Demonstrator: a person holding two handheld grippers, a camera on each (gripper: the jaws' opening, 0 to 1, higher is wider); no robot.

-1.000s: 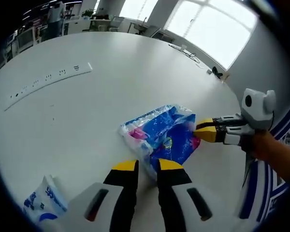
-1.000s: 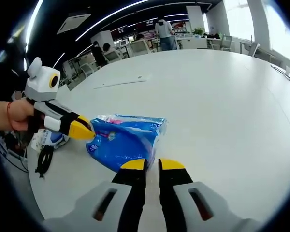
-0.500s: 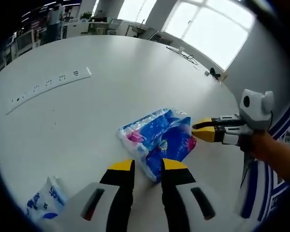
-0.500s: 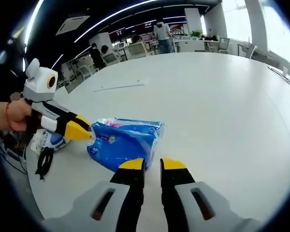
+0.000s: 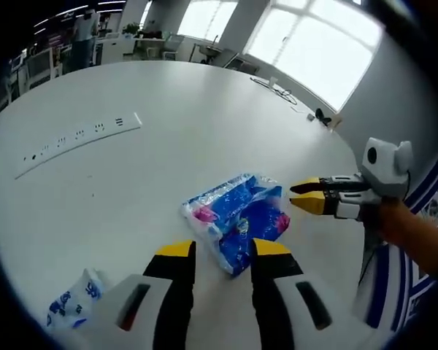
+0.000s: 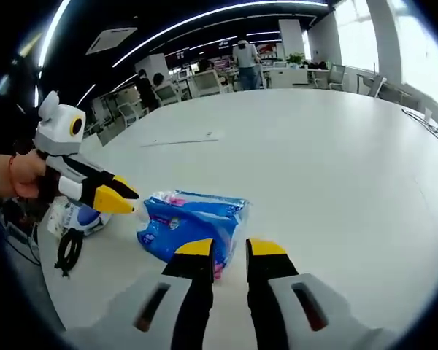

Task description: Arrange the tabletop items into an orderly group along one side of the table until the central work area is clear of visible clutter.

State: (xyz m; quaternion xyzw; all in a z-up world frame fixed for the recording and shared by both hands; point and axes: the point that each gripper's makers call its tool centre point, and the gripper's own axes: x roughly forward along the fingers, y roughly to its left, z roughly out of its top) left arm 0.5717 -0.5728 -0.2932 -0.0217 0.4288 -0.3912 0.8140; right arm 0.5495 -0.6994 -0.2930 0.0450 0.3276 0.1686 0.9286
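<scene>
Both grippers have backed off the blue pack (image 5: 237, 222), jaws parted and empty; next, shift it beside the small packet (image 5: 73, 310) at the table (image 5: 168, 138) edge.

You find no text you can read anywhere here. The blue plastic pack with pink and white patches (image 5: 237, 221) (image 6: 192, 224), lying on the white table just past your jaws, carries printing and a small round emblem, but the marks are too small and blurred to make out. The white plastic bag with blue printing (image 5: 73, 308) (image 6: 76, 216) near the table edge shows blue shapes that may be letters; you cannot tell what they say. Distant lit screens in the office behind are likewise illegible.
</scene>
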